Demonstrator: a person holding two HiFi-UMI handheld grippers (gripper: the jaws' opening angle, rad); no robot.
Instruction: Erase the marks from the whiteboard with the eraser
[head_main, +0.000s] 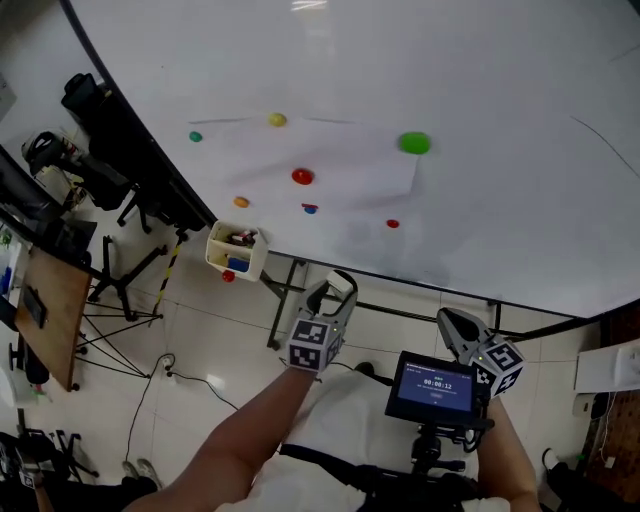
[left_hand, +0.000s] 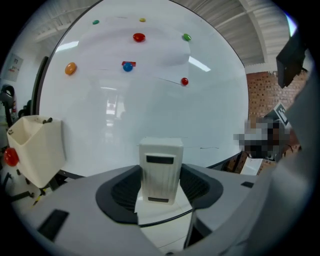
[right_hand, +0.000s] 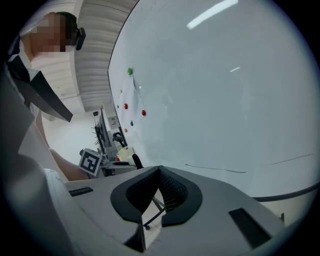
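Standing upright between jaws of left gripper, eraser clamped, whiteboard ahead, right gripper jaws pressed together

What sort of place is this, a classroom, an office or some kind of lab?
Most likely a lab or studio workspace rather than a classroom: a big whiteboard dotted with coloured magnets, with a tripod and dark equipment stands crowding the tiled floor beside it.

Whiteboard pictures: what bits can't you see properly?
- Eraser, far side: turned away from the left gripper view.
- Holder box contents: too small in the head view.
- Whiteboard: top and right parts cut off by the head view's edges.
- Screen writing: too small, head view.
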